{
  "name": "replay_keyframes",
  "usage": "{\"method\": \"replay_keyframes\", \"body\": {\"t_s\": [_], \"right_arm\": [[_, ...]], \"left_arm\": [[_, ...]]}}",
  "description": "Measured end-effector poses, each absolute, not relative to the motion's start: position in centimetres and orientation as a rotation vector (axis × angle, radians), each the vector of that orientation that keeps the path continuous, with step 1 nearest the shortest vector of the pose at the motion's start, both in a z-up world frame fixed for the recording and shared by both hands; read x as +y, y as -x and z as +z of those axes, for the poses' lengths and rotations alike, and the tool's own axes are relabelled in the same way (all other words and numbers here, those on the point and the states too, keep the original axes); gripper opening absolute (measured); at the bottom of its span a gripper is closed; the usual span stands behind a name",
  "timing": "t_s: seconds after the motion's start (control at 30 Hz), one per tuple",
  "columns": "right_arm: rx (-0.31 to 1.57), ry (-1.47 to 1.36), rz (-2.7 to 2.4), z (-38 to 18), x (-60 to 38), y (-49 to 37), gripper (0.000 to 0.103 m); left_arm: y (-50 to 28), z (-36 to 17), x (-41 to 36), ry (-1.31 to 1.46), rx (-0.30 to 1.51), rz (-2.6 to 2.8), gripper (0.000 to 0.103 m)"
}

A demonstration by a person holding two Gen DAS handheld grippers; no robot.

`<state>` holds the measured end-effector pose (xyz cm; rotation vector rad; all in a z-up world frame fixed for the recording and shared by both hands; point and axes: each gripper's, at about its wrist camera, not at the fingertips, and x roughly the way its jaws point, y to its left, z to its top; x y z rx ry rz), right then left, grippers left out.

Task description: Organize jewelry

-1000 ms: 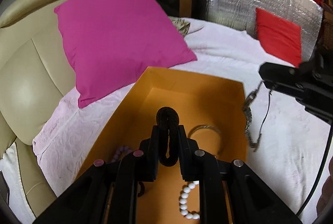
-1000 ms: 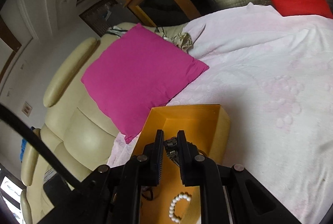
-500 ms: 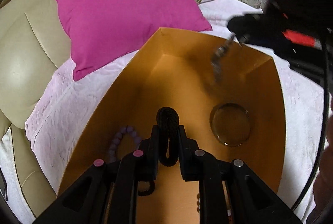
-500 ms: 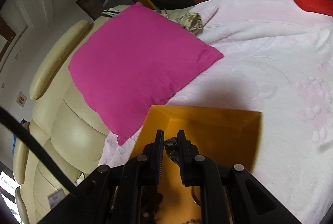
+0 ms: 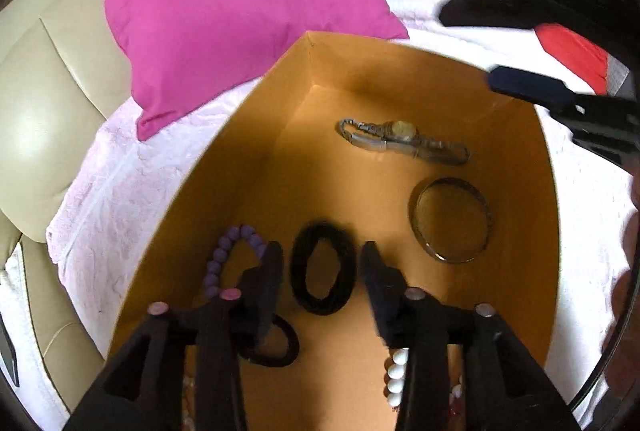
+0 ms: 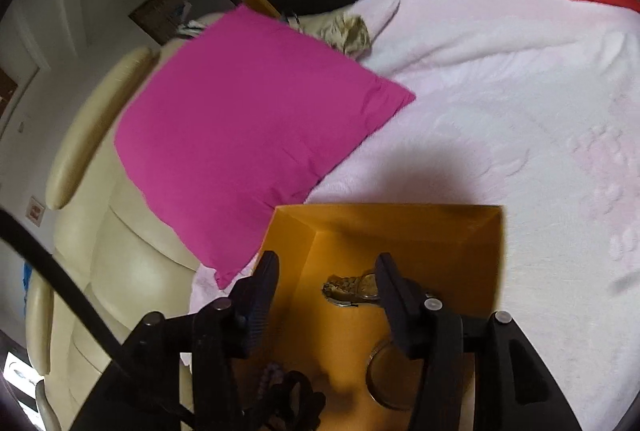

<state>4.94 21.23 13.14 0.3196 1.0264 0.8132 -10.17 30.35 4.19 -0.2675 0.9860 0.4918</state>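
Inside the orange cardboard box (image 5: pixel 248 159) lie the collected pieces: a black fabric hair tie (image 5: pixel 323 268) flat on the floor directly between the spread fingers of our left gripper (image 5: pixel 322 263), a metal wristwatch (image 5: pixel 402 141) toward the far wall, and a rigid bangle (image 5: pixel 451 219) beside it. We judge the hair tie light, soft and compressible, best pinched across one side of its loop; the wristwatch is heavier, its linked band limp and slippery, so we would grasp it at the case; the bangle is stiff and takes a grip across its rim. A purple bead bracelet (image 5: pixel 228 251), a thinner black elastic (image 5: pixel 276 349) and white pearls (image 5: pixel 396 375) lie nearer us. Our right gripper (image 6: pixel 326 271) hangs over the wristwatch, jaws wide and holding nothing; the left jaws likewise stand wide and empty. The box rests on a pale pink bedspread (image 6: pixel 500 91) next to a magenta pillow (image 6: pixel 248 119).
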Motion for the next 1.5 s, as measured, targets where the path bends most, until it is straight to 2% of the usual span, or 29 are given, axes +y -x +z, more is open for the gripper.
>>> {"method": "replay_keyframes", "body": {"t_s": [0.07,0.13,0.23,0.37,0.5,0.87,0.97,1.03,1.5], "right_arm": [[1.002,-0.294,0.815,14.2,20.0,-4.4,0.053],[0.970,-0.256,0.814,15.2,18.1,-3.2,0.053],[0.935,-0.206,0.804,16.7,15.2,-1.4,0.053],[0.860,-0.082,0.793,19.2,10.8,2.5,0.053],[0.795,0.006,0.803,21.4,7.1,6.7,0.057],[0.643,0.080,0.870,25.0,2.6,20.4,0.058],[0.623,0.100,0.875,25.4,2.3,23.1,0.058],[0.603,0.105,0.875,25.7,2.0,24.6,0.058],[0.565,0.070,0.860,26.7,0.1,28.4,0.058]], "left_arm": [[10.8,5.5,29.8,0.237,0.939,0.508,0.051],[11.7,7.1,29.0,0.206,0.883,0.527,0.063],[13.8,9.9,27.8,0.175,0.769,0.557,0.075],[17.1,13.3,27.0,0.133,0.672,0.604,0.080],[22.5,16.4,25.8,0.128,0.574,0.638,0.091],[32.8,23.5,22.8,0.032,0.434,0.764,0.092],[34.3,24.8,21.8,0.028,0.422,0.764,0.097],[35.6,25.8,21.0,0.032,0.402,0.766,0.100],[38.9,27.6,18.8,0.065,0.383,0.838,0.101]]}}
